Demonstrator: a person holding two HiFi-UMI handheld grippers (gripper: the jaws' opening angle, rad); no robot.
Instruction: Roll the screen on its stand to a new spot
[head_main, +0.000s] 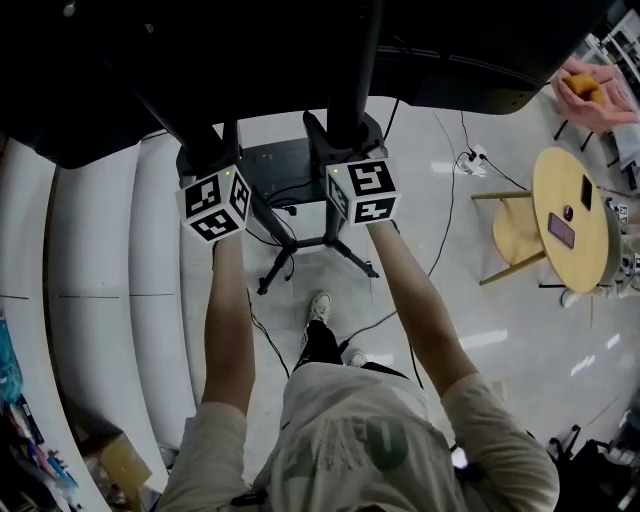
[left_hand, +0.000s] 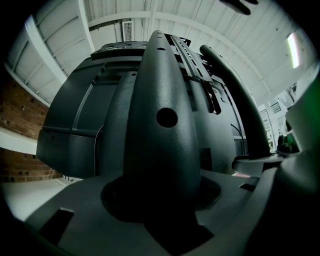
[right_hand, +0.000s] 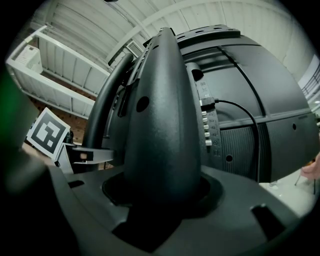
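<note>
The screen stands on its stand on the pale floor, just beyond the person's feet, its dark back towards them. The left hand-held gripper and the right hand-held gripper each pinch one black upright of the stand, so the grasp is made. The rolling looks to be the step in hand; reaching the new spot and letting go remain. A cable trails right towards a round bench. No brand or writing is legible; labels beside the port column are too small.
</note>
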